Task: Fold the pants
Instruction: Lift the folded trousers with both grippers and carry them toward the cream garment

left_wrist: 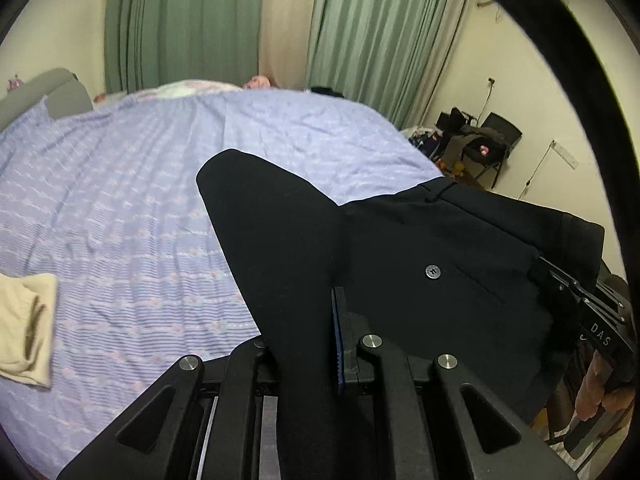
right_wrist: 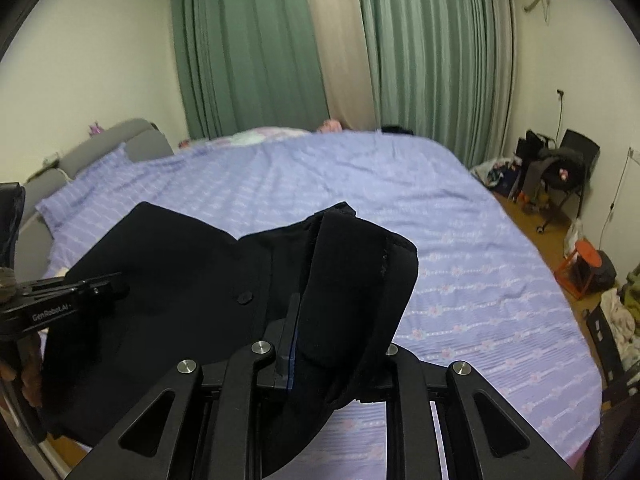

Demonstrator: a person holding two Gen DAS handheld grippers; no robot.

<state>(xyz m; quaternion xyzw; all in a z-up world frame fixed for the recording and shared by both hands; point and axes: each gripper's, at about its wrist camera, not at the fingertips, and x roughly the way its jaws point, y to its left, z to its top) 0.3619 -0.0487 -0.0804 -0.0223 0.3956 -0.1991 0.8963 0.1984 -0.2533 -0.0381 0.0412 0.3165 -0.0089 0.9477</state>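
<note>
Both grippers, left (left_wrist: 316, 344) and right (right_wrist: 320, 332), have jaws clenched on black pants (left_wrist: 400, 248) above a lilac bed (left_wrist: 120, 200).

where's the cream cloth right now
In the left wrist view, the cream cloth lies at the far left edge on the lilac striped bedsheet, well left of the black pants.

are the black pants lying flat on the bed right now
No, the black pants hang lifted above the purple bedsheet, pinched in the left gripper and the right gripper.
</note>
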